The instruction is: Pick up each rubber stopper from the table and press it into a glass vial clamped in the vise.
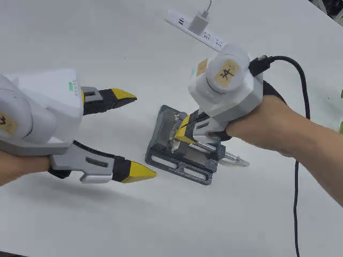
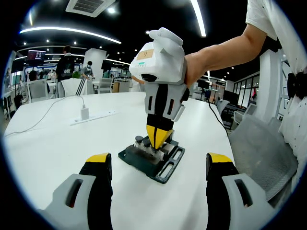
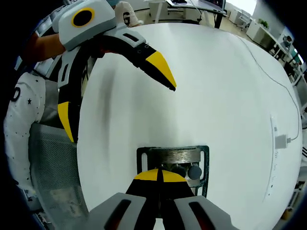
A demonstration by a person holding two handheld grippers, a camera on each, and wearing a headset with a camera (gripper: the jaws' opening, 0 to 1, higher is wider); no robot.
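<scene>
1. Far left, the left gripper [image 1: 140, 134] hangs over the white table [image 1: 80, 225], its yellow-tipped jaws spread wide with nothing between them.
2. Moving along, the dark vise [image 1: 179, 163] sits mid-table, well apart from those open tips.
3. Inside the vise, small glass vials [image 2: 139, 143] stand upright. In the right gripper view, one shows a round dark stopper [image 3: 194, 171] in its mouth.
4. Now the right gripper [image 1: 182, 136]: it points straight down with its jaws pressed together and its tips right at the vials. Whether a stopper sits between them, I cannot tell.
5. Further right, a black cable [image 1: 300, 80] trails from that gripper along the person's arm, and a white power strip [image 1: 185, 22] lies behind.
</scene>
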